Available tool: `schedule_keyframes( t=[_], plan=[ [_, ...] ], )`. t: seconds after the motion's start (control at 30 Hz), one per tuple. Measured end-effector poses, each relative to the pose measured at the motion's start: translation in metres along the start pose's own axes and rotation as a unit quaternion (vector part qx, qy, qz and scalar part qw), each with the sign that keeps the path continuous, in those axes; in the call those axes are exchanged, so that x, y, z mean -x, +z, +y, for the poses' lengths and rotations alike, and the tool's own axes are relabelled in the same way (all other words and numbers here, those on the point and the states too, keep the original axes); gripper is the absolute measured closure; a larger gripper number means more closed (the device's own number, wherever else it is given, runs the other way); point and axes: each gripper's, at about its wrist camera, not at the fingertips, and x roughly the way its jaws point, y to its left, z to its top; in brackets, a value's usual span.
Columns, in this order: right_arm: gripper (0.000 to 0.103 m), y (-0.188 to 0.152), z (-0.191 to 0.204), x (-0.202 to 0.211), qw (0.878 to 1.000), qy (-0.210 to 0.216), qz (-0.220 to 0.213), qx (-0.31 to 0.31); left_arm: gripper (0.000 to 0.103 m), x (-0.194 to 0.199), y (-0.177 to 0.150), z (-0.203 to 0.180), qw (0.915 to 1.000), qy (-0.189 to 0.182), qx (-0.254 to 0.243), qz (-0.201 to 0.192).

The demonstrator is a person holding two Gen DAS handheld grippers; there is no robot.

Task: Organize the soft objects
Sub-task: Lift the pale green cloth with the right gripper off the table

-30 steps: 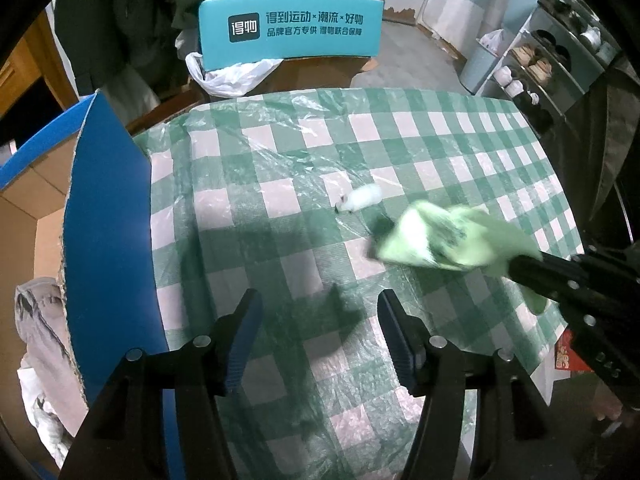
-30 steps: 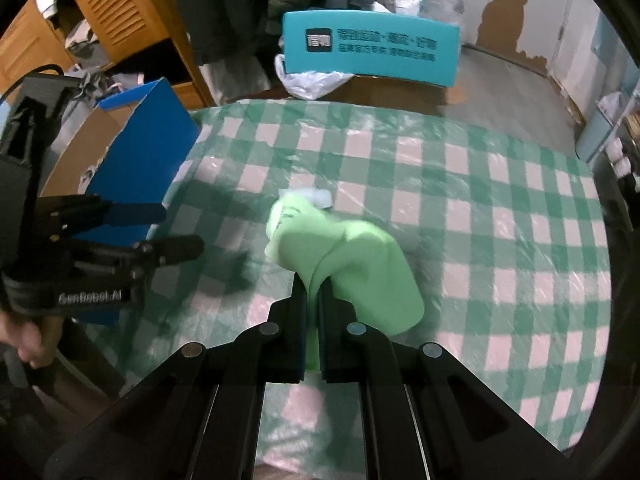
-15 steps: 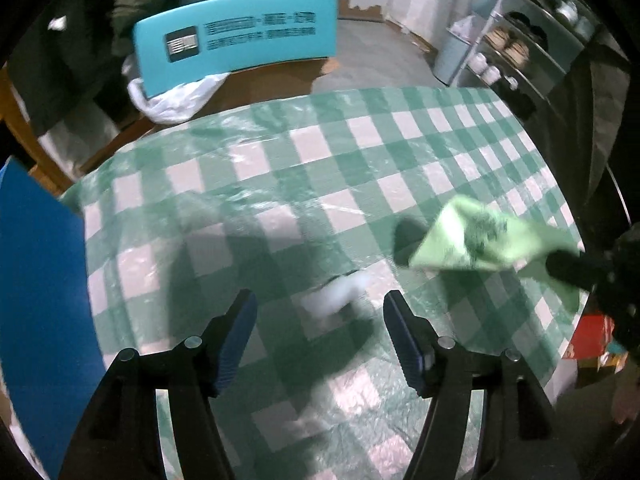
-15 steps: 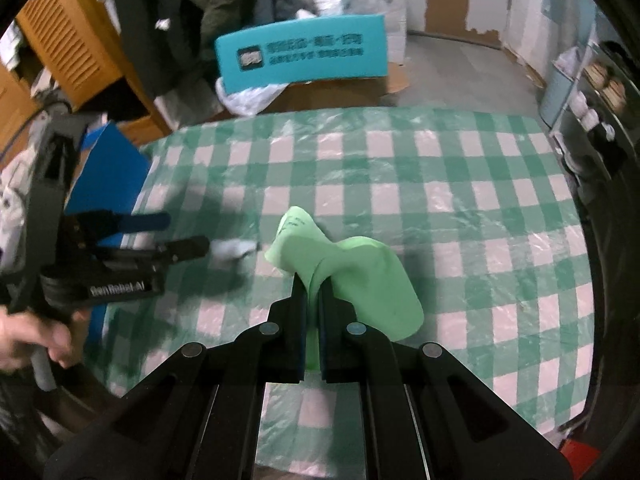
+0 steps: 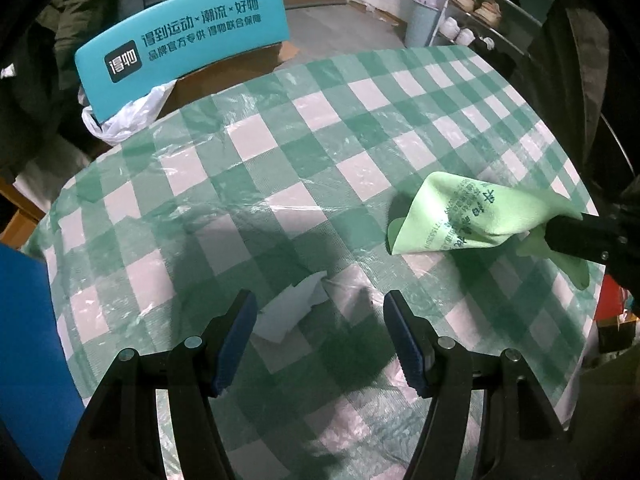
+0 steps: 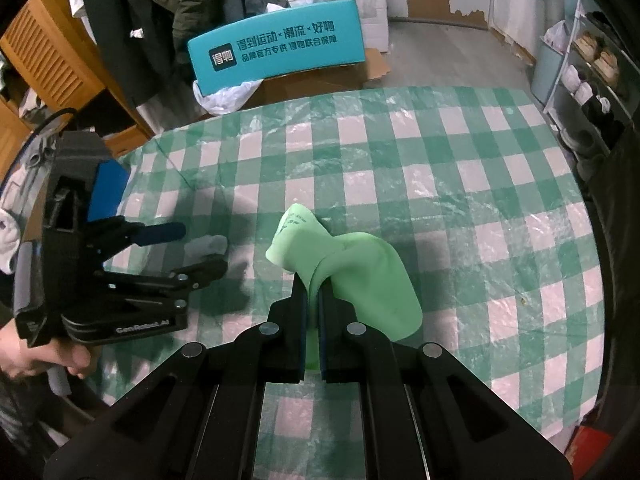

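Left gripper (image 5: 320,336) poised over a small white sock (image 5: 292,312) that lies flat on the checked tablecloth (image 5: 280,152). The sock sits between the two fingers but off centre: its body is close to the left blue pad (image 5: 236,340), and one pointed end reaches up and to the right, toward the middle of the gap. Its long axis therefore runs on a slant across the gap, not along the fingers. The jaws stand wide and touch nothing. Whether the pads are down at cloth level cannot be judged from this steep view; the right wrist view shows the sock (image 6: 206,248) between the left gripper's (image 6: 196,252) two fingers and suggests they are near it.

Right gripper (image 6: 314,308) clamped on a light green cloth (image 6: 360,276), which bunches up out of the closed jaws and hangs just above the table, well to the right of the sock. The left hand (image 6: 40,356) is the nearer one to the sock and points steeply down. A small shift toward the sock's body would likely centre it before closing.
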Motion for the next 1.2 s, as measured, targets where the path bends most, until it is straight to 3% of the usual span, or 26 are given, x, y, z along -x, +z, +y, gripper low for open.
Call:
schedule_keyframes(
  t=[0.23,0.3,0.43,0.6,0.77,1.2],
  plan=[
    [0.099,-0.001,-0.001,-0.004,1.0,0.006,0.006,-0.001,0.037,-0.011,0.0,0.007,0.9999,0.004,0.01,0.003],
    [0.099,-0.001,-0.001,-0.005,1.0,0.008,0.007,0.0,0.048,-0.013,0.0,0.009,0.9999,0.0,0.013,0.004],
    [0.099,-0.001,-0.001,-0.006,1.0,0.01,0.007,-0.001,0.057,-0.014,-0.001,0.006,1.0,0.008,0.003,0.002],
    [0.099,-0.002,-0.001,-0.007,1.0,0.01,0.01,-0.002,0.078,-0.016,-0.002,0.009,0.9997,0.022,-0.003,0.002],
    [0.099,-0.001,0.001,-0.007,1.0,0.009,0.01,0.0,0.086,-0.012,-0.003,0.01,0.9999,0.015,-0.001,-0.002],
    [0.099,0.005,0.01,0.005,1.0,0.008,-0.005,0.011,0.087,0.014,-0.004,-0.002,0.9999,0.006,-0.004,-0.016]
  ],
)
